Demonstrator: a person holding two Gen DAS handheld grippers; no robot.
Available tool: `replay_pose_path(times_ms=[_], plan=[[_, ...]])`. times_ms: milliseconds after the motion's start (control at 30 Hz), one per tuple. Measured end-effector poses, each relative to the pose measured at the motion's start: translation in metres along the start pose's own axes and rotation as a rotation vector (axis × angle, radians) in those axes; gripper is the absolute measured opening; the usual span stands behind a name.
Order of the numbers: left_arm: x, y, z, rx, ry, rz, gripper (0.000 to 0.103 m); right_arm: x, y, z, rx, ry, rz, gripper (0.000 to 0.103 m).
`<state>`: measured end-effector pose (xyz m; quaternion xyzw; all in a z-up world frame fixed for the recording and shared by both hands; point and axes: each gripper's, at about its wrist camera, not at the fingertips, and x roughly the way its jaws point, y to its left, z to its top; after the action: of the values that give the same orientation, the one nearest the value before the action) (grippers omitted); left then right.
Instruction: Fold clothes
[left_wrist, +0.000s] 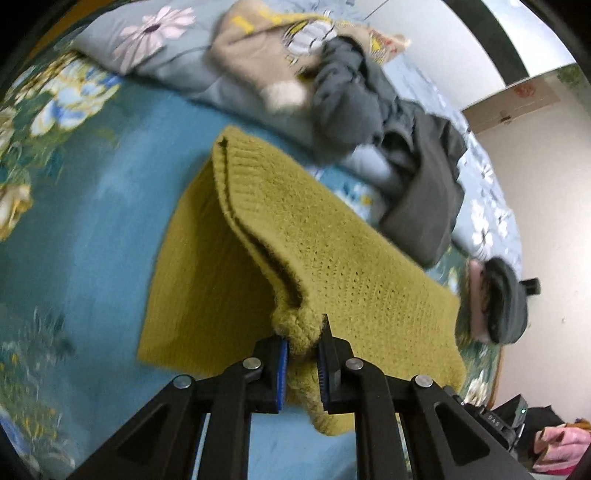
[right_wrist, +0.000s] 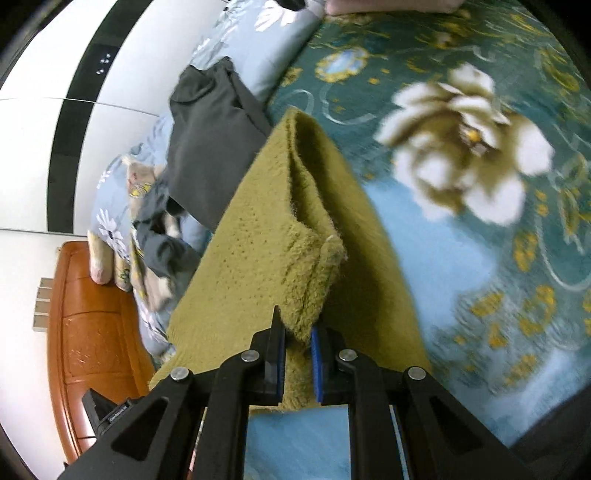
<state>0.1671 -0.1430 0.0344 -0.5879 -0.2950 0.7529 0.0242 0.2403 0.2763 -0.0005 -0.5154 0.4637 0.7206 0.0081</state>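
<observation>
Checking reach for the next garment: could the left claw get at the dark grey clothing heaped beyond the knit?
Probably not yet: the left claw is shut on the mustard-yellow knitted garment, which hangs between it and the dark grey clothing.

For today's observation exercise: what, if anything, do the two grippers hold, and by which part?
Both hold the olive knitted garment: the left gripper and the right gripper each pinch a bunched bit of its edge, one at each end.
</observation>
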Motion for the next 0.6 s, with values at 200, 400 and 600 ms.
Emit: replay_pose_path(times_ms=[200,400,600], plan=[[0.015,0.038,-0.032,-0.005,0.021,0.113,0.014,0.001,-0.027,-0.024,0.024,0.065,-0.080,0.012],[0.033,0.070,-0.042,-0.088,0.025,0.122,0.014,0.024,-0.032,-0.032,-0.027,0.134,-0.150,0.013],[0.016,0.059,-0.034,0.000,-0.048,0.111,0.014,0.009,-0.021,-0.015,-0.078,0.107,-0.149,0.027]])
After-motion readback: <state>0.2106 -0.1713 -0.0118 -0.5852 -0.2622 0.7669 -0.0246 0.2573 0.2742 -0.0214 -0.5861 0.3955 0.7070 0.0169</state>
